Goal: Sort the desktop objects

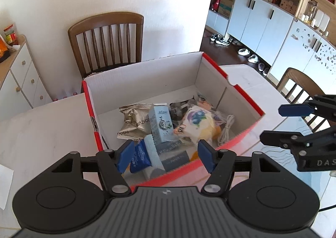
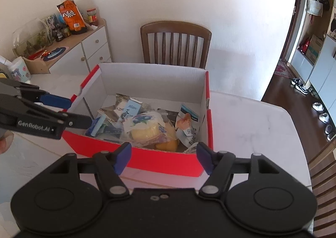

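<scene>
Both the left gripper [image 1: 166,155] and the right gripper [image 2: 163,157] are held wide apart and empty above the red cardboard box [image 1: 212,64], where snack packets [image 1: 134,121] are piled. One item should be singled out and approached from directly above.

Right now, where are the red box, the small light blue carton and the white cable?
red box [image 2: 147,159], right wrist view, its near outer wall.
light blue carton [image 1: 161,124], left wrist view, its printed front face.
white cable [image 1: 225,131], left wrist view, its coiled loop.

White marble-look tabletop [image 2: 247,120] carries an open red cardboard box with white corrugated inside [image 2: 147,160], filled with snack packets. White paper sheet [image 1: 5,185] at table's 9 o'clock edge in left wrist view.
</scene>
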Motion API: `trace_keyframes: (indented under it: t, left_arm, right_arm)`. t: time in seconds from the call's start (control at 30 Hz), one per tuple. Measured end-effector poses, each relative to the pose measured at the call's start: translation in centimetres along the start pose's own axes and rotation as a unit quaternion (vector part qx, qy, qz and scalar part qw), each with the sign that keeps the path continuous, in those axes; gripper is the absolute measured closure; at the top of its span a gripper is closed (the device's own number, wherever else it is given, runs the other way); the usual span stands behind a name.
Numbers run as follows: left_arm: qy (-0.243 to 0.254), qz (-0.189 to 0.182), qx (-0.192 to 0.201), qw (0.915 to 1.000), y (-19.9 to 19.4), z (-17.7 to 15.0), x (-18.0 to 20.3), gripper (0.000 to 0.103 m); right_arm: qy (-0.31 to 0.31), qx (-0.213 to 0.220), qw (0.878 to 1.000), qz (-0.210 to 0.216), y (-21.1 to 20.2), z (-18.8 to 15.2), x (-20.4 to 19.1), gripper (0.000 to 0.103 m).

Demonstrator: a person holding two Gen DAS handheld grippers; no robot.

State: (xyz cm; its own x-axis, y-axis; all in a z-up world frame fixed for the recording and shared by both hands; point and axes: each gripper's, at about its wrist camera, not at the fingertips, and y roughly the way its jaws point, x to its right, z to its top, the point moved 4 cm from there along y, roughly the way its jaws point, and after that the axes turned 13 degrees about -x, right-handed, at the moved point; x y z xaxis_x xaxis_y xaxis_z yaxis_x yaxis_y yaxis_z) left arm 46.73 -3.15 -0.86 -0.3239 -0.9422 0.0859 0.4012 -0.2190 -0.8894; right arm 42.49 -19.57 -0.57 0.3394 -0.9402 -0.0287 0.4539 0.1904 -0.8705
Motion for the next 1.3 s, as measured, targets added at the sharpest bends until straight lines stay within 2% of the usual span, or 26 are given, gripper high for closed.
trace_keyframes:
  t: [0.17,0.47,0.77,0.93,1.03,1.3]
  left_arm:
    - [-0.009,-0.003,0.017,0.9998,-1.6,-1.0,0.7,0.036]
    - [-0.005,0.019,0.039,0.999,-3.5,-2.8,1.8,0.036]
    - [-0.018,0.028,0.053,0.998,-4.4,-4.7,2.4,0.02]
    - [-0.031,0.027,0.058,0.9975,-4.7,-5.7,2.7,0.018]
    - [-0.035,0.035,0.063,0.9968,-4.9,-6.2,2.9,0.001]
    - [-0.037,0.048,0.065,0.996,-5.7,-7.5,3.6,0.0]
  right_arm:
    - [-0.002,0.005,1.0,0.007,-0.8,-0.4,-0.2,0.033]
    - [0.011,0.019,1.0,0.015,-1.8,-1.3,-0.3,0.031]
    - [0.021,0.04,0.999,0.03,-2.9,-2.4,-0.1,0.019]
    - [0.025,0.059,0.998,0.025,-3.7,-3.2,0.0,0.011]
    - [0.027,0.068,0.997,0.028,-4.1,-3.8,0.0,0.008]
    - [0.001,0.077,0.997,0.019,-5.1,-5.6,-0.9,0.006]
